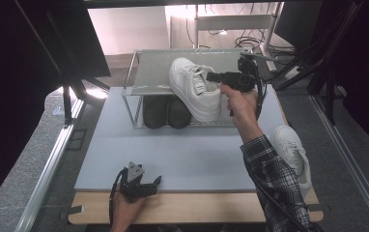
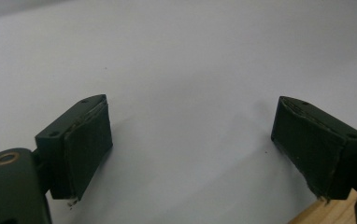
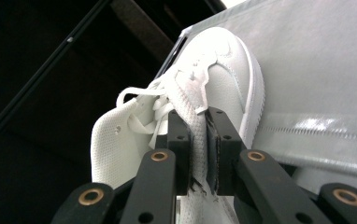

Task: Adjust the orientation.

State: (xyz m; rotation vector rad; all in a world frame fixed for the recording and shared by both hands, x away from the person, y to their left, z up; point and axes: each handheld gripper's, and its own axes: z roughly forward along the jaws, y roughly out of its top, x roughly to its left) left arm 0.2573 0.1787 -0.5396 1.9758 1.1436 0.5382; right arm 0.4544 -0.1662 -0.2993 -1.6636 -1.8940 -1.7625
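**Right jaws pinch a white sneaker at the rack; left jaws stand wide over the mat**

The right gripper (image 3: pixel 199 140) has its two black jaws drawn in tight on the white sneaker (image 3: pixel 223 79), clamping the side wall of the shoe near the lace eyelets. White fabric fills the narrow slot between the pads, and loose laces loop just left of the left jaw. Beyond the jaw tips the toe of the shoe points away and rests on the grey top shelf (image 3: pixel 317 60), which stretches off to the right of the jaws. In the high view the same right gripper (image 1: pixel 216 76) reaches in from the right side of the sneaker (image 1: pixel 194 89), whose toe lies on the shelf (image 1: pixel 149 72) while its heel overhangs the front edge of the wire shoe rack (image 1: pixel 133 108). Beneath the shelf, below the held shoe, two dark shoes (image 1: pixel 167 112) sit side by side.

The left gripper (image 2: pixel 190 144) holds its jaws wide apart with nothing between them; bare grey mat (image 2: pixel 190 70) lies between and ahead of the pads, and a strip of wooden table edge (image 2: pixel 340 212) shows by the right jaw. In the high view the left gripper (image 1: pixel 154 182) sits in a hand at the mat's near edge (image 1: pixel 173 183).

Well to the right of both grippers, a second white sneaker (image 1: pixel 292 150) lies at the mat's right border, beside the plaid sleeve (image 1: pixel 269 169).
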